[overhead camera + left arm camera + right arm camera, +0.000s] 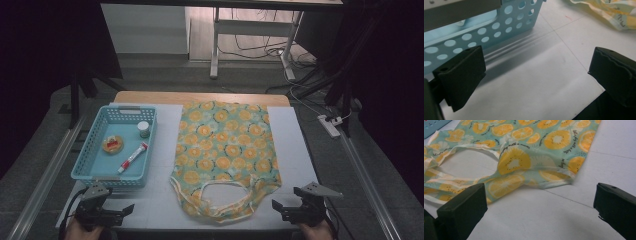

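Note:
A green cloth bag printed with orange slices (225,150) lies flat on the white mat, its handles toward the near edge. The right gripper view looks at its near corner and handle loop (524,160). My left gripper (131,209) rests at the near left, open, with bare mat between its jaws (536,72). At the near right my right gripper (275,206) is open too, just short of the bag's corner (539,202). Neither holds anything.
A light blue perforated basket (85,165) stands at the left, its wall close ahead of the left gripper (499,27). It holds a small jar (143,129), a red and white tube (132,157) and a round orange item (113,144). The white mat (287,145) covers the table.

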